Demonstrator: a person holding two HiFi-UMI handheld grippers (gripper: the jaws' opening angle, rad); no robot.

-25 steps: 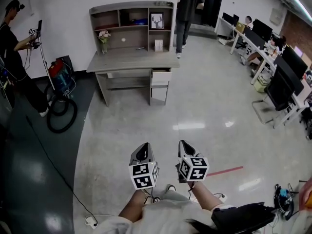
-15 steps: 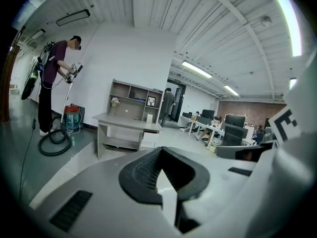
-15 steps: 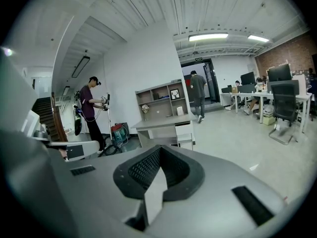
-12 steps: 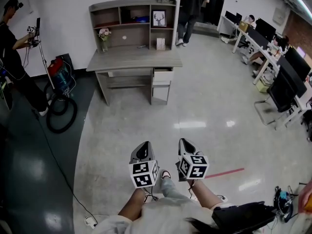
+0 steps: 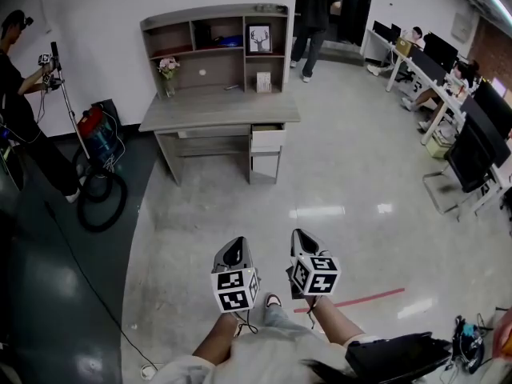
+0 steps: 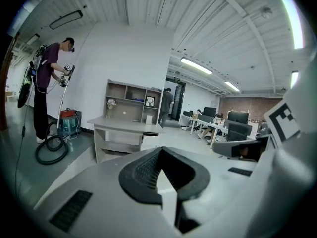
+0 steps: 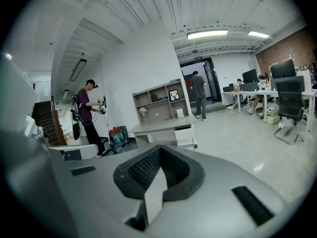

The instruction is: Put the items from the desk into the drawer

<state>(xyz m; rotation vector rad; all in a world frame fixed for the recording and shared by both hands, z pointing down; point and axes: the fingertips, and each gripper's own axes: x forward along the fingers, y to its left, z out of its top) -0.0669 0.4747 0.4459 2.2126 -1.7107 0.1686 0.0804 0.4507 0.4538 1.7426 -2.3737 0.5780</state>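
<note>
The left gripper (image 5: 233, 253) and the right gripper (image 5: 305, 243) sit side by side at the bottom middle, both pointing up the picture toward the desk (image 5: 220, 110). Each one has its jaws pressed together with nothing in them. The bare forearms are held low and close. Shiny floor (image 5: 240, 206) lies between them and the desk, well apart. The drawer (image 5: 266, 138) hangs a little open under the desk's right end. Flowers (image 5: 167, 69) and a small card (image 5: 263, 80) stand on top. At the left are a red vacuum (image 5: 98, 128), its black hose (image 5: 100, 202) and a person (image 5: 20, 118).
</note>
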